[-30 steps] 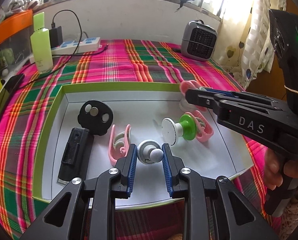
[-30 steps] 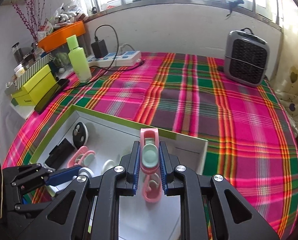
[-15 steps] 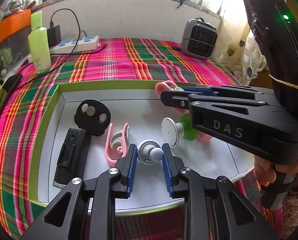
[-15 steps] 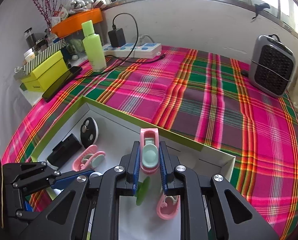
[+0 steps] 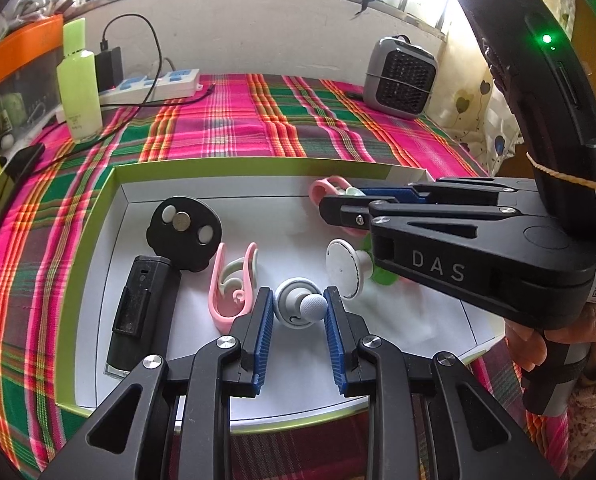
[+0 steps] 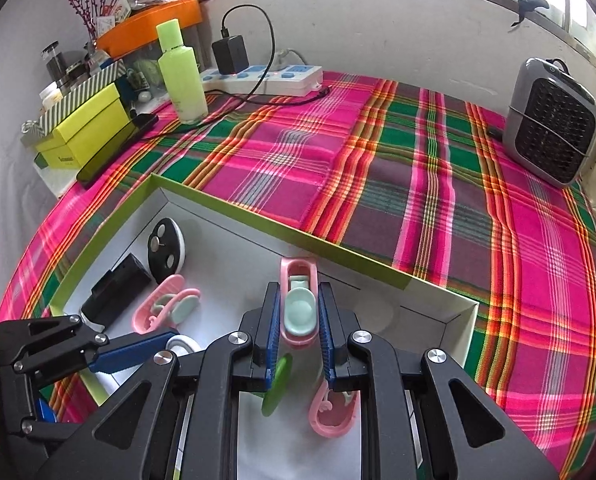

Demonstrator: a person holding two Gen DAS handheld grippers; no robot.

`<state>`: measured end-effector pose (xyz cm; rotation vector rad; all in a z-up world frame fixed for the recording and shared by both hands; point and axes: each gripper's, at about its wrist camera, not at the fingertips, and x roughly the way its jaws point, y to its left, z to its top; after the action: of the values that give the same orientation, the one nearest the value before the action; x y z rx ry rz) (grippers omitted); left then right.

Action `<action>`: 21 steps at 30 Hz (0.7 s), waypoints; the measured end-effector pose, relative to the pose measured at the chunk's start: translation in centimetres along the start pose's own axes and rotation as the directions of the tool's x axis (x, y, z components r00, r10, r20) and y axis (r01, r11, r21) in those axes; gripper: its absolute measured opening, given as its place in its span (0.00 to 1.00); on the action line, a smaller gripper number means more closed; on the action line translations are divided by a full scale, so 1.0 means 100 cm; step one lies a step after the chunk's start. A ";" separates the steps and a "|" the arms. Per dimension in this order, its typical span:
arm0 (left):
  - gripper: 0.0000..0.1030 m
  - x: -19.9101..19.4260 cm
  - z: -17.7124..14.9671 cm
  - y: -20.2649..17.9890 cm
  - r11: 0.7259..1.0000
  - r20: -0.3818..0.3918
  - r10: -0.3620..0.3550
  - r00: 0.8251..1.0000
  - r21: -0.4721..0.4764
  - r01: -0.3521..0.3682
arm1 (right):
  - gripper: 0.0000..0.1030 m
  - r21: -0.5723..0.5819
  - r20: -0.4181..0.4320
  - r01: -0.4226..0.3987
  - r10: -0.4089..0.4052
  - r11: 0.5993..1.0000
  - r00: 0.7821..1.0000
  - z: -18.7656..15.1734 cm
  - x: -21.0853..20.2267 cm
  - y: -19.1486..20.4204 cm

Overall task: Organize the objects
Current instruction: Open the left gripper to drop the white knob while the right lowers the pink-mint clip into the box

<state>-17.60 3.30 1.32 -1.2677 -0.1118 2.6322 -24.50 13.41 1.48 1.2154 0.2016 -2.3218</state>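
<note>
Basically: shallow white cardboard tray with lime-green rim sits on the plaid-covered table. Right tool pinches a pink-and-mint plastic clip, long axis pointing away toward the far wall, hovering over the tray's right end (free floor below). Left tool grips a grey-white earbud at the near edge.

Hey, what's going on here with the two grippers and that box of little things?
A person is sorting small items in a green-edged white box on a plaid cloth. The left gripper is shut on a small grey and white earbud-like piece near the box floor. The right gripper is shut on a pink clip with a mint pad, holding it above the box. Another pink clip and a black device lie inside.
</note>
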 end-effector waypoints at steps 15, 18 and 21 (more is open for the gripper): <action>0.23 0.000 0.000 -0.001 1.000 -0.001 0.004 1.000 0.000 -0.004 | 0.18 -0.009 -0.027 0.016 -0.016 1.000 1.000 0.000 0.005 0.002; 0.24 0.000 0.000 0.000 1.000 -0.001 0.005 1.000 -0.001 -0.005 | 0.18 -0.014 -0.029 0.013 -0.013 1.000 0.999 0.000 0.005 0.002; 0.25 -0.001 0.000 0.001 1.000 -0.001 0.011 1.000 -0.001 -0.011 | 0.18 -0.021 -0.028 0.019 -0.019 1.000 0.999 0.000 0.004 0.004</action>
<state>-17.56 3.15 1.35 -1.2741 -0.1062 2.6406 -24.49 12.94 1.18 1.2411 0.2478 -2.3141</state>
